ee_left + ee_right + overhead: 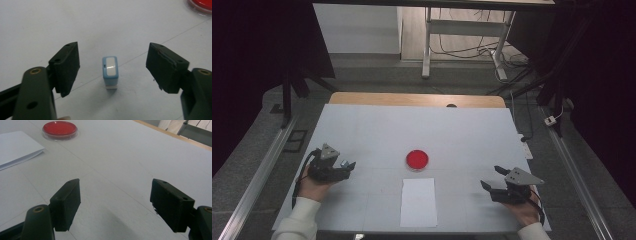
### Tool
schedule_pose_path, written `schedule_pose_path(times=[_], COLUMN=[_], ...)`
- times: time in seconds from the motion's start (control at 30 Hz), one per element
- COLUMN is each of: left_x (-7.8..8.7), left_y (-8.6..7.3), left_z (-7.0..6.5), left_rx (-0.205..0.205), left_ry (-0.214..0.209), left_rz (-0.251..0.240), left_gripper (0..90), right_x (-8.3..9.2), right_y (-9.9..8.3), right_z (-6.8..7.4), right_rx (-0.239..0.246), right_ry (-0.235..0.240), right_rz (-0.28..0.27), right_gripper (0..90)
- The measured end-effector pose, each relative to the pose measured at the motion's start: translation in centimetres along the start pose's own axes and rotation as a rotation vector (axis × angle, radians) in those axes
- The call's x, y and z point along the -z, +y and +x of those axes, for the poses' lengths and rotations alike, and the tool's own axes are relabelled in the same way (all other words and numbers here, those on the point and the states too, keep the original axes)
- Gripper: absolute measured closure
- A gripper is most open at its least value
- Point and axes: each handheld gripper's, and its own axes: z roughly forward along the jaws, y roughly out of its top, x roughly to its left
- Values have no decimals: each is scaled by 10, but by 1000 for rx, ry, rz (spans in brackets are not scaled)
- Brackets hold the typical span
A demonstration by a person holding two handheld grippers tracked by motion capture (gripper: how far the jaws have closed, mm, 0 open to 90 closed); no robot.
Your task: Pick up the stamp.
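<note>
In the high view the left tool [346,167] sits near the left side of the white desk [422,130], held in a hand with a pale sleeve [299,220], its jaws turned toward the middle of the desk. A small stamp [345,163] stands at its tips. The right tool [492,179] rests near the right front corner, jaws spread, pointing inward. Between the two, a red round dish [417,159] lies at the middle, and a white sheet of paper [418,202] lies just in front of it, its near edge close to the desk's front edge. The far half of the desk is bare, up to a wooden strip [417,99] along the back edge.

In the left gripper view the left tool [112,68] is released, both pads standing apart from the blue and white stamp [110,71], which stands upright on the desk between them with a gap on each side. The dish [200,5] shows at the top right corner, well apart from the stamp.

In the right gripper view the right tool [115,200] is released with bare desk between its jaws. The dish [60,129] and the corner of the paper [17,147] lie far ahead to the left, with open surface before them
</note>
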Motion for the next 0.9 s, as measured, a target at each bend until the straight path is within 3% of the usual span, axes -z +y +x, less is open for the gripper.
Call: schedule_pose_path(times=[0.4,0.9], left_x=[-9,-8], left_y=[-8,-11], left_z=[4,6], left_rx=[11,5], left_ry=[-26,-42], left_rz=[15,16], left_gripper=[464,738], right_x=[0,-1], right_y=[-1,-2], right_z=[0,1], right_rx=[4,9], right_ry=[3,-7], right_rz=[5,9], right_gripper=[244,252])
